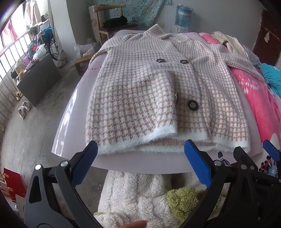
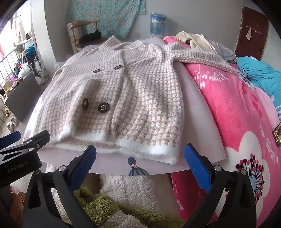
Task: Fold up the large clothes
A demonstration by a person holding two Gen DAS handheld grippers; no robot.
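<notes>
A fuzzy houndstooth coat (image 1: pixel 140 91) (image 2: pixel 123 98) in beige and white, with dark round buttons, lies flat and front up on a pale lilac board (image 1: pixel 73 112) (image 2: pixel 198 108). Its collar points away and its white hem faces me. One sleeve stretches right onto the pink blanket (image 1: pixel 263 105) (image 2: pixel 237 108). My left gripper (image 1: pixel 140 156) hovers open just short of the hem, nothing between its blue pads. My right gripper (image 2: pixel 140 156) is open too, near the hem's right part. In the right wrist view the left gripper's fingers (image 2: pixel 26 142) show at the left edge.
A fluffy white and green garment (image 1: pixel 149 196) (image 2: pixel 123 198) lies below the board's near edge. Cream and grey clothes (image 2: pixel 202 42) and a teal quilt (image 2: pixel 260 73) lie on the bed. A wooden chair (image 1: pixel 108 21), a water jug (image 1: pixel 183 15) and floor clutter stand beyond.
</notes>
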